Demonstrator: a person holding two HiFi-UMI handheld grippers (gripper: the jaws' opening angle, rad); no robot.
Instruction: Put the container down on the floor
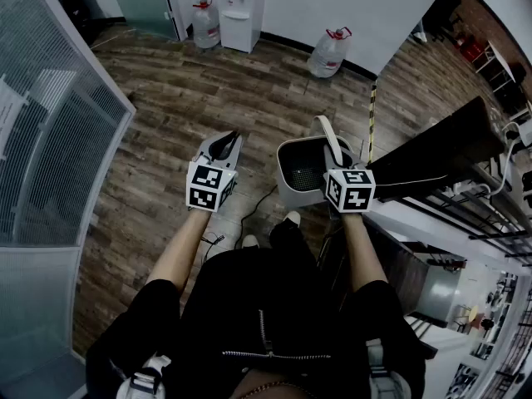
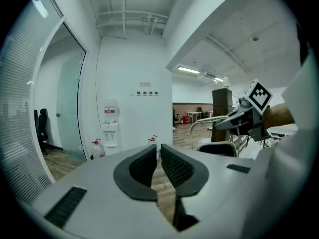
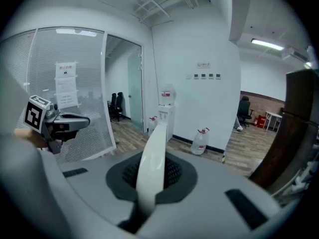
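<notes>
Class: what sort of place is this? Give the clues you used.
Probably an office: a water dispenser with large water bottles on the floor nearby, and a glass partition with blinds.

Container (image 1: 289,191) rim partly behind right hand-held gripper (image 1: 338,163)
</notes>
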